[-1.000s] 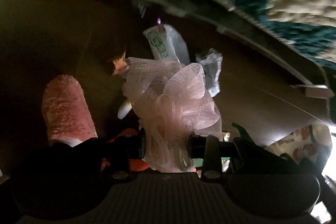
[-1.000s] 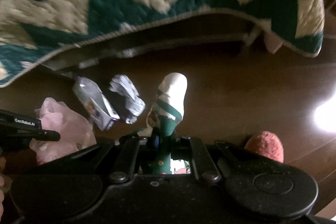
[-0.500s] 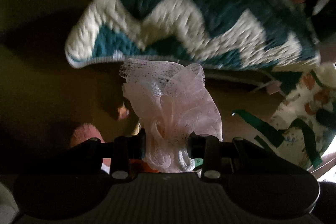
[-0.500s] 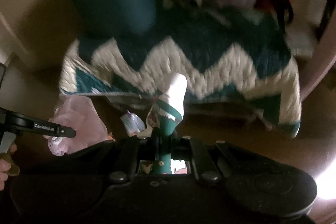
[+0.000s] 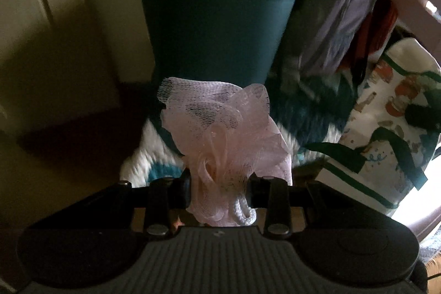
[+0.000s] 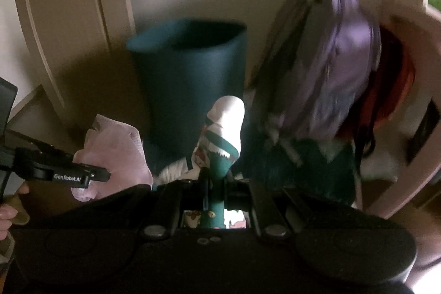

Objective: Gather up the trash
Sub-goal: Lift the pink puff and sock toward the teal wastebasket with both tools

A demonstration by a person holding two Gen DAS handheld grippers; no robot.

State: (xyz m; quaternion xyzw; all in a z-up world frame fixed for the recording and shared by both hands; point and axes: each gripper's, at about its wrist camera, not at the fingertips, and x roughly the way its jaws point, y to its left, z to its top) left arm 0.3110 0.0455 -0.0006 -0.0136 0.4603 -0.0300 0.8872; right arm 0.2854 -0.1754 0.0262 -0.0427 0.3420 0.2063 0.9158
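Note:
My left gripper is shut on a pink mesh bath sponge, held up in the air. It also shows in the right wrist view at the left. My right gripper is shut on a white and green patterned sock, which also shows at the right of the left wrist view. A tall teal bin stands straight ahead against the wall, its open top above both held things.
A purple bag hangs to the right of the bin, with red cloth behind it. A teal and white zigzag rug lies below. A beige door stands at the left.
Both grippers have risen from the floor and tilted up with their loads. The view went from floor litter and rug to the teal bin, which is now close ahead.

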